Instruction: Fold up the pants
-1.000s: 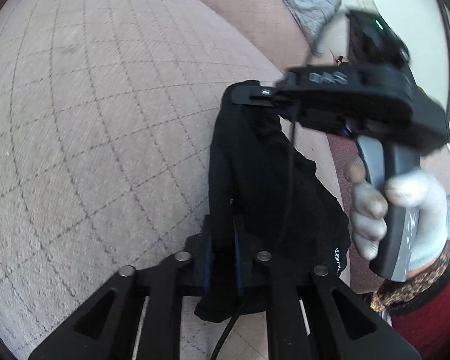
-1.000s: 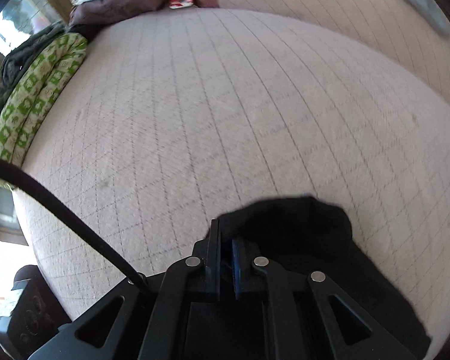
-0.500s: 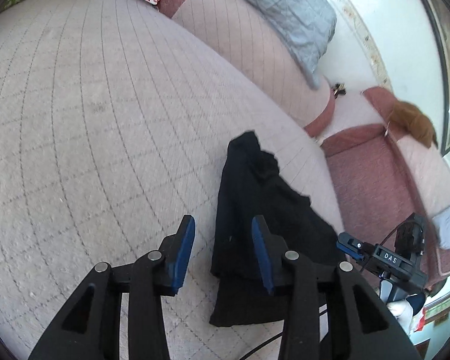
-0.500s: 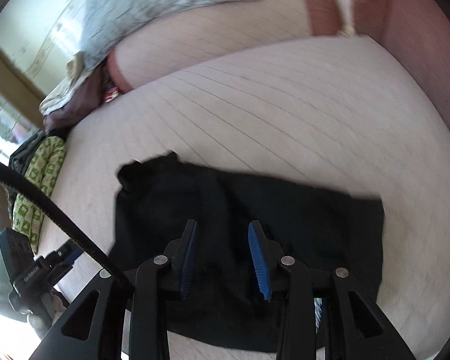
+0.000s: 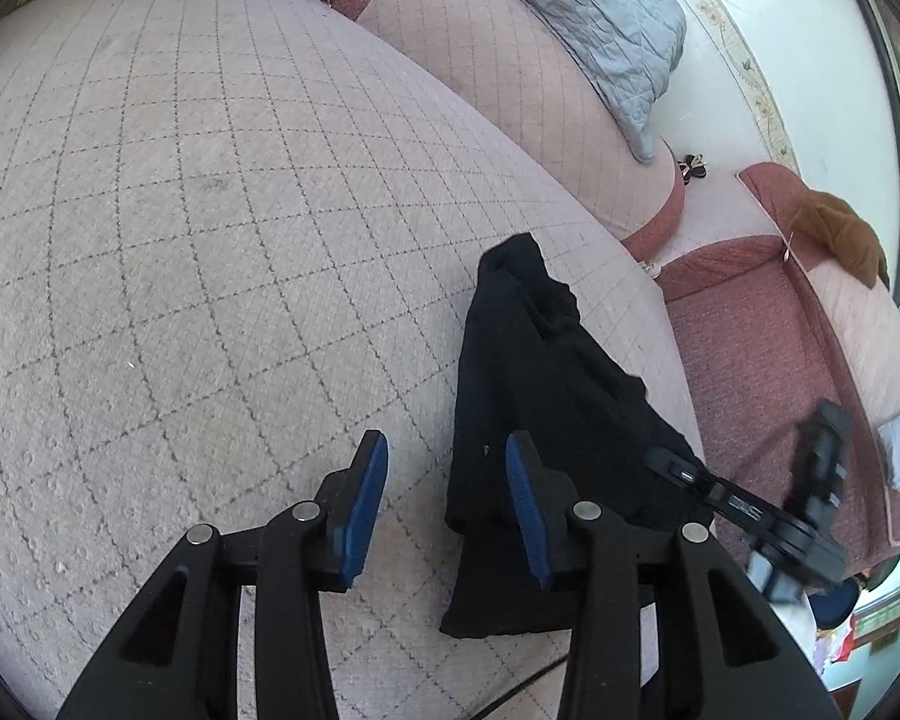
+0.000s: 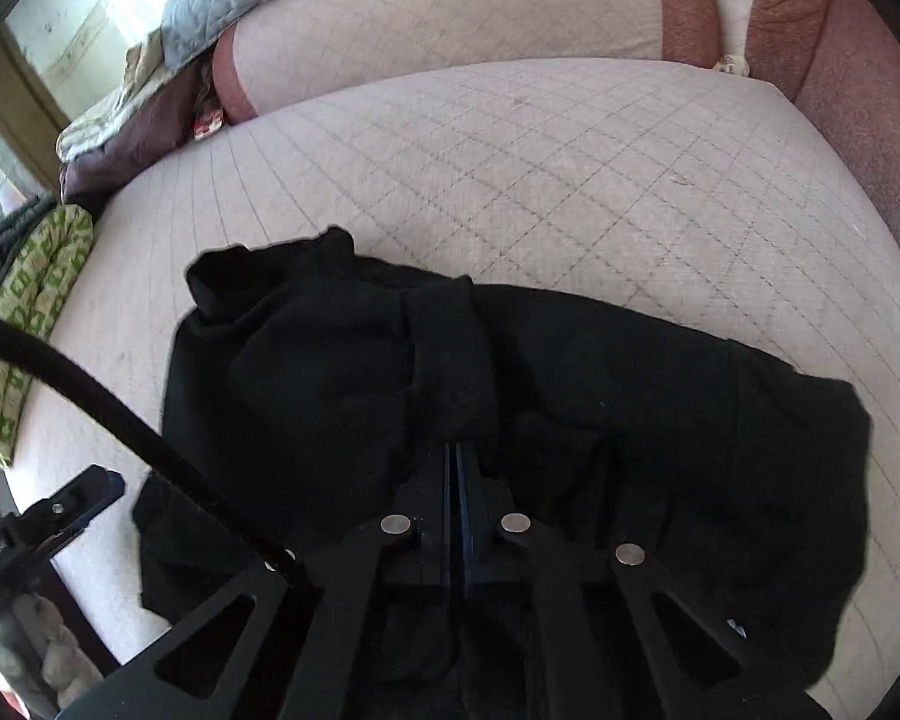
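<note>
A: Where does the left hand-held gripper [image 5: 444, 495] stand?

B: Its jaws are parted with nothing between the blue pads [image 5: 363, 510]; they have just been opening. It hangs over the quilted sofa seat [image 5: 210, 252], and the black pants [image 5: 546, 396] start just past its right finger, running off toward one o'clock.

A: And the right hand-held gripper [image 6: 457, 468]?

B: Its jaws have just been closing and now meet, over the pants [image 6: 510, 420]. Whether a fold of cloth is pinched between them I cannot tell. In that view the pants lie bunched across the near edge of the seat [image 6: 570, 180].

A: Anything further out?

B: A grey quilt [image 5: 594, 18] on the backrest at twelve o'clock, green patterned cloth [image 6: 24, 324] at nine.
</note>
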`<state>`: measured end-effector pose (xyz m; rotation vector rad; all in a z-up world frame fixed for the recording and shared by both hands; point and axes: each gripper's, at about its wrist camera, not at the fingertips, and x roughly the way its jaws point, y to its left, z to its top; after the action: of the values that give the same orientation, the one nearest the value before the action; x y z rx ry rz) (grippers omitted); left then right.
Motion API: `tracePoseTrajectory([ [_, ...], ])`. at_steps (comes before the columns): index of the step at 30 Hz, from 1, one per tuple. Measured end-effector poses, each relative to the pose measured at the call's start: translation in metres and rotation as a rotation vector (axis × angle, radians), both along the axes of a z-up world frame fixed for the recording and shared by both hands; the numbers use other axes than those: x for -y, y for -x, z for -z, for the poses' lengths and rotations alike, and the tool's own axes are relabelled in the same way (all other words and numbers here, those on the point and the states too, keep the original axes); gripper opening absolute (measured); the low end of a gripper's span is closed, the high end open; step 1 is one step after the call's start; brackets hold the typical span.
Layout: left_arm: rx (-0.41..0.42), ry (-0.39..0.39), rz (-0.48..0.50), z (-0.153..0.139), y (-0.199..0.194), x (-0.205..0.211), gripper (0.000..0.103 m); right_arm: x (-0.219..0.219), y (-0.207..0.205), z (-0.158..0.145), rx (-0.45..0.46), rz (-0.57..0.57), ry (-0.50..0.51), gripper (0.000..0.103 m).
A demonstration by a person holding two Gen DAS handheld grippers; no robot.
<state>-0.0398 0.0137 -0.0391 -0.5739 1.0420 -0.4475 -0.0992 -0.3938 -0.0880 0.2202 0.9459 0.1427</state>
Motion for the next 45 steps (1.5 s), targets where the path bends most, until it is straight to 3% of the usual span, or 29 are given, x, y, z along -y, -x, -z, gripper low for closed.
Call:
tracePoseTrajectory([
  [5,-0.015,0.041,-0.002,0.001,-0.003,-0.004,0.044,0.023,0.053,-0.011,0.029,0.068,-0.099,0.003],
  [9,-0.018,0.023,0.029,0.002,-0.001,0.005,0.045,0.044,0.070,0.020,-0.038,0.166,-0.108,0.005],
  [11,-0.006,-0.009,0.043,0.000,0.003,0.010,0.045,0.056,0.080,0.026,-0.020,0.190,-0.196,0.005],
  [12,0.005,-0.028,0.049,-0.002,0.005,0.013,0.045,0.061,0.089,0.023,0.005,0.201,-0.224,0.011],
  [14,0.028,-0.064,0.071,-0.013,0.007,0.020,0.046,0.075,0.115,0.013,0.081,0.264,-0.259,0.032],
  [15,0.046,-0.075,0.092,-0.021,0.007,0.028,0.048,0.083,0.128,0.010,0.112,0.310,-0.266,0.050],
  [16,0.071,-0.077,0.130,-0.031,0.005,0.040,0.051,0.091,0.141,0.009,0.138,0.356,-0.273,0.057],
  [19,0.137,-0.106,0.287,-0.058,-0.002,0.093,0.063,0.110,0.173,0.021,0.157,0.462,-0.298,0.061],
  [24,0.170,-0.196,0.593,-0.077,-0.016,0.219,0.069,0.129,0.182,0.056,0.142,0.509,-0.396,0.062],
  [27,0.145,-0.257,0.733,-0.068,-0.024,0.299,0.069,0.131,0.169,0.051,0.168,0.472,-0.401,0.062],
  [30,0.042,-0.311,0.850,-0.040,-0.036,0.374,0.069,0.128,0.151,0.056,0.167,0.437,-0.450,0.062],
  [33,0.004,-0.400,0.912,-0.018,-0.035,0.414,0.069,0.127,0.143,0.061,0.201,0.445,-0.472,0.066],
  [35,0.009,-0.504,0.957,-0.007,-0.030,0.436,0.069,0.127,0.139,0.063,0.231,0.458,-0.507,0.069],
  [38,0.037,-0.645,1.018,0.000,-0.020,0.454,0.067,0.122,0.132,0.062,0.247,0.455,-0.508,0.067],
  [39,0.074,-0.687,1.030,-0.001,-0.014,0.455,0.054,0.120,0.130,0.061,0.241,0.444,-0.508,0.050],
  [40,0.115,-0.737,1.034,-0.003,-0.009,0.455,0.040,0.120,0.127,0.063,0.226,0.426,-0.531,0.023],
  [41,0.134,-0.756,1.033,-0.005,-0.007,0.453,0.036,0.122,0.128,0.064,0.216,0.418,-0.549,0.020],
  [43,0.145,-0.705,1.021,-0.019,-0.007,0.441,0.024,0.117,0.131,0.055,0.241,0.407,-0.514,0.017],
  [45,0.136,-0.621,0.983,-0.035,-0.013,0.422,0.019,0.105,0.134,0.033,0.293,0.354,-0.444,0.015],
])
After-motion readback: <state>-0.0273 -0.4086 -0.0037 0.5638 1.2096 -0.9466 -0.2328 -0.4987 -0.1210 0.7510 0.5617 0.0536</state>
